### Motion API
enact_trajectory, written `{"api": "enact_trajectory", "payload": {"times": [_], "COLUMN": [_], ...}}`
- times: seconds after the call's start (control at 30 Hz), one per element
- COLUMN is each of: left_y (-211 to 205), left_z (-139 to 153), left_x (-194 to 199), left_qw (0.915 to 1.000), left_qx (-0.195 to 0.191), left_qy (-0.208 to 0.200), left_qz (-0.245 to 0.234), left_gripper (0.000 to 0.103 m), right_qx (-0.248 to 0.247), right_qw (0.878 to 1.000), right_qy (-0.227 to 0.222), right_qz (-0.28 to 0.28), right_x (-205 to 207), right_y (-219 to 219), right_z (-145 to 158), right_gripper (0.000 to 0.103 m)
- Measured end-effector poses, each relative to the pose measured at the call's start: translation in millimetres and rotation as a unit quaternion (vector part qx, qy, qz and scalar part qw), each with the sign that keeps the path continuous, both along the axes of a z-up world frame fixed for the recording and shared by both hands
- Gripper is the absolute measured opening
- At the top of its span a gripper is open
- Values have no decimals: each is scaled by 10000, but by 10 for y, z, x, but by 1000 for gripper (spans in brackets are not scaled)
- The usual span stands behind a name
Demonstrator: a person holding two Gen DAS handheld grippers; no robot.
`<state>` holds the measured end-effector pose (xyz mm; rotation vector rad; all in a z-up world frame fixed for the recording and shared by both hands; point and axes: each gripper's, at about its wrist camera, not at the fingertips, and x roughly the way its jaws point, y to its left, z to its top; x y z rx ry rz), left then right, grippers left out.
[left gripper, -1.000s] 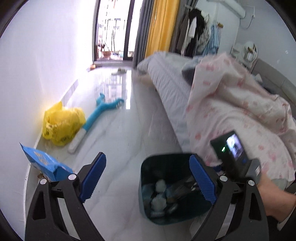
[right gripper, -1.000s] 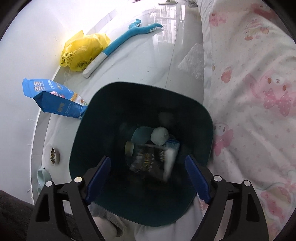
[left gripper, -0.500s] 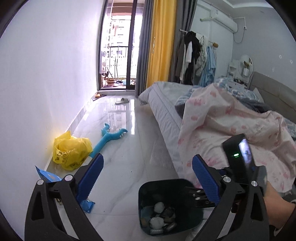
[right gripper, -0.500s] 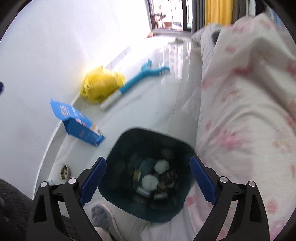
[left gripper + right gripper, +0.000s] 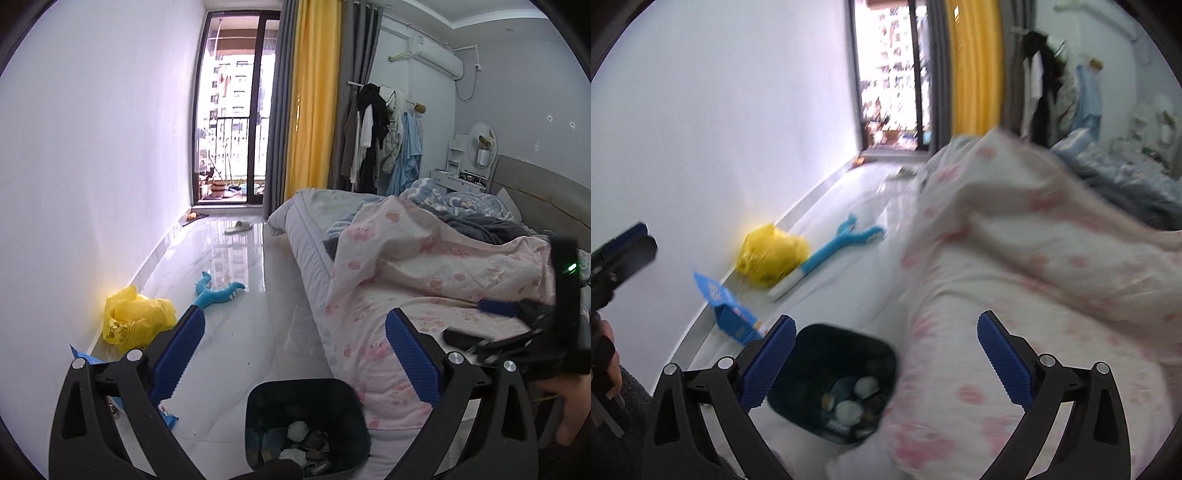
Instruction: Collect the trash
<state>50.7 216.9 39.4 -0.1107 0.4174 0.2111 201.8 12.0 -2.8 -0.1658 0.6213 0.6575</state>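
On the far left, by the white wall, we see the blue packet [image 5: 729,312] standing tilted on the floor; its white print is too blurred to read. Next to it lies the yellow plastic bag [image 5: 135,320], dark markings on it illegible. The blue long-handled brush [image 5: 834,254] lies flat beside the bag, its long axis running from the white handle end near us to the forked head pointing away toward the balcony door [image 5: 236,122].

Our left gripper [image 5: 291,354] is spread wide, holding nothing. The dark teal trash bin [image 5: 306,395] stands upright on the floor beside the bed, low between the fingers, with white wads and wrappers inside. Half a second ago the bin filled more of both views; both cameras have since risen and tilted up toward the room. Our right gripper [image 5: 886,362] is likewise spread and empty, hovering over the pink-patterned quilt [image 5: 1034,277] on the right.
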Motion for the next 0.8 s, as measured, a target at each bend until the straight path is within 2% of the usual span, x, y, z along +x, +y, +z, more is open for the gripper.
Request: {"api": "enact_trajectory", "payload": {"times": [0.1,0.2,0.47,0.8], "left_y": [-126,-207,-464,-715], "left_z": [38,55,87,-7], "left_x": [-46,-101,-249,-376], "left_qw": [9998,9998,9992,9991], "left_qx": [154,142,280,399], "left_qy": [-91,-150,-266,-157], "left_qz": [27,54,97,28], "left_gripper": [100,100,100,100], "right_qx": [194,347,620,822], "right_qw": [9991,9969,9894,9864], "right_qy": [-313,-576,-1030,-1043], "right_qz": [-199,-406,-811,-965], "right_x": [-94,-208,-610,-963], "right_y": [-335,-656,-1390,-1906], "right_z": [165,288,494,503], "right_gripper": [100,100,100,100]}}
